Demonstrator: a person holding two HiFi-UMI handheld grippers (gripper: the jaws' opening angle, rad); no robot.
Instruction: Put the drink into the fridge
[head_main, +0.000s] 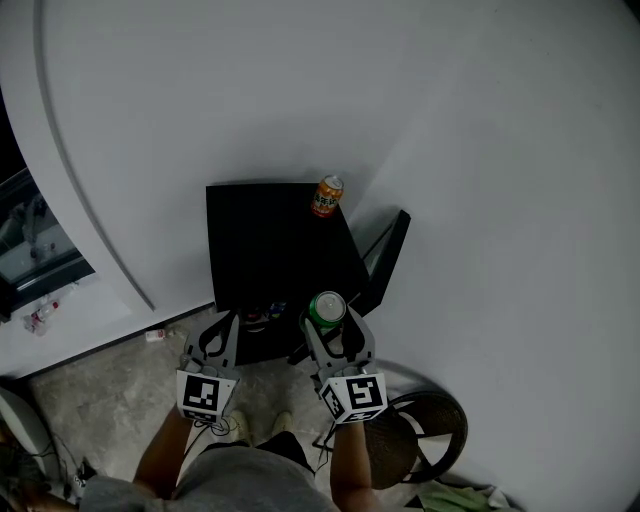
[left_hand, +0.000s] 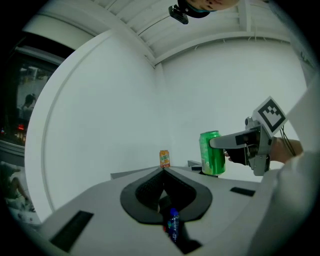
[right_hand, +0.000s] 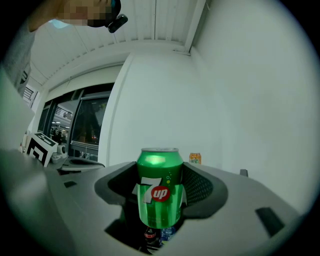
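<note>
We hold green 7up can (right_hand: 160, 187) upright in right tongs (right_hand: 160, 200), pads pinching its sides, just in front of black fridge (head_main: 262, 235). Left tongs (left_hand: 163, 171) pressed together, nothing between, level beside right ones. Fridge door (head_main: 388, 255) swung open at right. Orange can (head_main: 327, 195) stands on fridge top, far corner. We see small bottles (left_hand: 173, 224) low beyond tongs.

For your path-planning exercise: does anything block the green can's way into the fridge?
Nothing visible does. The right gripper holds the green can just before the fridge, whose door stands open.
</note>
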